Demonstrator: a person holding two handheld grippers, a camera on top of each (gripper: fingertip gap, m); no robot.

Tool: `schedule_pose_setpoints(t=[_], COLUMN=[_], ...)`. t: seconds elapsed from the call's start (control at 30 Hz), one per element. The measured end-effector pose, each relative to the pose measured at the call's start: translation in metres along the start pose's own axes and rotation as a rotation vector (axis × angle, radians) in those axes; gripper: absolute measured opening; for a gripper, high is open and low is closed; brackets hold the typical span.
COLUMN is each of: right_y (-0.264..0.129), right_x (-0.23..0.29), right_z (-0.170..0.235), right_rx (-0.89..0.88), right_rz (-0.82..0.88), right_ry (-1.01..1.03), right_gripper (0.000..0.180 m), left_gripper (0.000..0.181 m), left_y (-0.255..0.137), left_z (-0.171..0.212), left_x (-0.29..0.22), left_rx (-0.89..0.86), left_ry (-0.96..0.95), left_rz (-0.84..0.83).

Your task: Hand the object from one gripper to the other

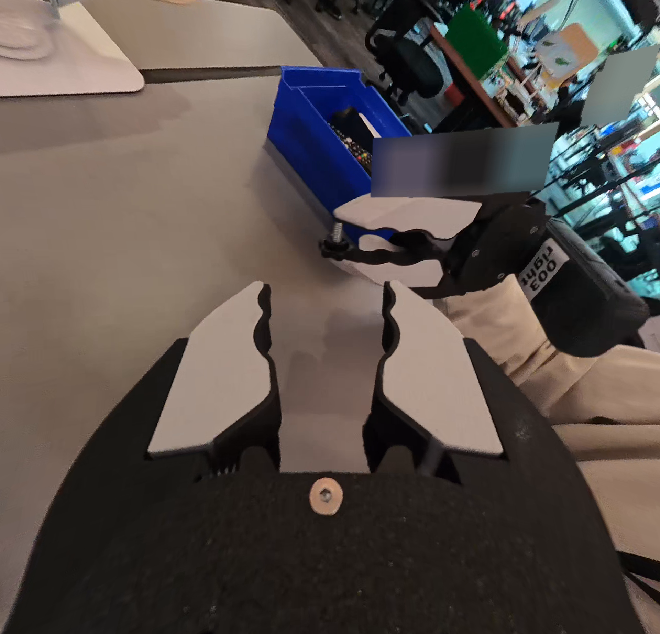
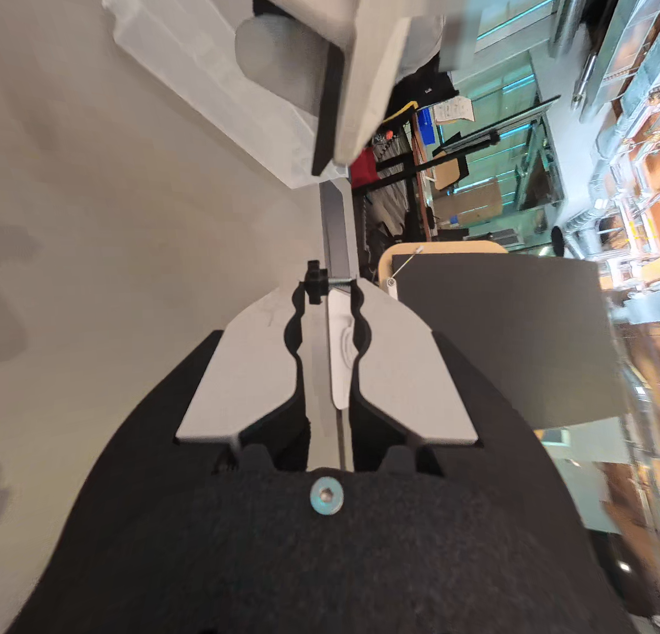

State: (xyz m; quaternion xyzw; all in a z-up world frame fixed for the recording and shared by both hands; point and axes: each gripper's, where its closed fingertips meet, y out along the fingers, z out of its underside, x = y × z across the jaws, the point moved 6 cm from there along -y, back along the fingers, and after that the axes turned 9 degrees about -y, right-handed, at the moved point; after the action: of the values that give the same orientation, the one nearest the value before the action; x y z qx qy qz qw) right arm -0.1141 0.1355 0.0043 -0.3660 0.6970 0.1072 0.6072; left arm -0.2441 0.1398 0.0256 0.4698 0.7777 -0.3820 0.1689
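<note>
The right gripper (image 2: pixel 328 288) pinches a small screw with a black knob head (image 2: pixel 315 285) at the very tips of its grey fingers (image 2: pixel 250 359). The threaded silver shaft spans the narrow gap between the tips, and the knob juts out past the left-hand finger. In the left wrist view, this same right gripper (image 1: pixel 348 236) reaches in from the right, turned on its side above the grey table (image 1: pixel 143 259), with the screw (image 1: pixel 334 245) held at its tip, knob downward.

The left gripper (image 1: pixel 326 288) sits lower and nearer the camera, its two grey fingers (image 1: pixel 221 366) spread wide with only bare tabletop between them. It is close to the screw but not touching it.

Behind the right gripper stands a blue plastic bin (image 1: pixel 307 131) on the table, holding a black remote control (image 1: pixel 351 138). A white monitor base (image 1: pixel 71 52) lies at the far left. A beige sleeve (image 1: pixel 518 349) shows at the right edge.
</note>
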Motion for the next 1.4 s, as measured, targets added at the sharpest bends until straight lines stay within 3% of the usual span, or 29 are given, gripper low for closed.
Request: schedule_pose_setpoints(t=[0.4, 0.5, 0.57, 0.73, 0.83, 0.93, 1.17, 1.27, 1.4], right_y=[0.003, 0.001, 0.001, 0.001, 0.000, 0.002, 0.019, 0.027, 0.035], right_x=[0.006, 0.005, 0.004, 0.009, 0.011, 0.016, 0.016, 0.031, 0.042], right_z=[-0.026, -0.030, -0.030, -0.024, -0.015, -0.003, 0.025, 0.015, 0.005], right_rx=[-0.037, -0.063, -0.067, -0.132, -0.208, -0.326, -0.814, -0.899, -0.962], right_rz=[0.038, 0.036, 0.043, -0.050, -0.183, -0.391, -0.858, -1.044, -1.150], right_ry=[-0.053, -0.038, -0.036, 0.115, 0.324, 0.657, 1.652, 1.826, 1.946], right_gripper=[0.024, 0.024, 0.024, 0.027, 0.041, 0.060, 0.043, 0.058, 0.057], left_gripper=[0.051, 0.025, 0.025, 0.025, 0.025, 0.025, 0.025, 0.025, 0.025], left_y=[0.031, 0.032, 0.032, 0.030, 0.023, 0.013, 0.000, 0.003, 0.013], left_z=[0.011, 0.013, 0.013, 0.015, 0.010, 0.009, 0.018, 0.022, 0.030], left_x=[-0.006, -0.008, -0.008, -0.004, -0.004, -0.001, -0.001, 0.004, 0.009], left_rx=[0.027, 0.043, 0.047, 0.092, 0.066, 0.052, -0.029, -0.038, -0.008], left_ry=[0.083, 0.089, 0.095, 0.144, 0.254, 0.399, 0.699, 0.833, 0.934], left_rz=[-0.028, 0.030, 0.044, 0.016, 0.038, 0.055, 0.145, 0.078, 0.031])
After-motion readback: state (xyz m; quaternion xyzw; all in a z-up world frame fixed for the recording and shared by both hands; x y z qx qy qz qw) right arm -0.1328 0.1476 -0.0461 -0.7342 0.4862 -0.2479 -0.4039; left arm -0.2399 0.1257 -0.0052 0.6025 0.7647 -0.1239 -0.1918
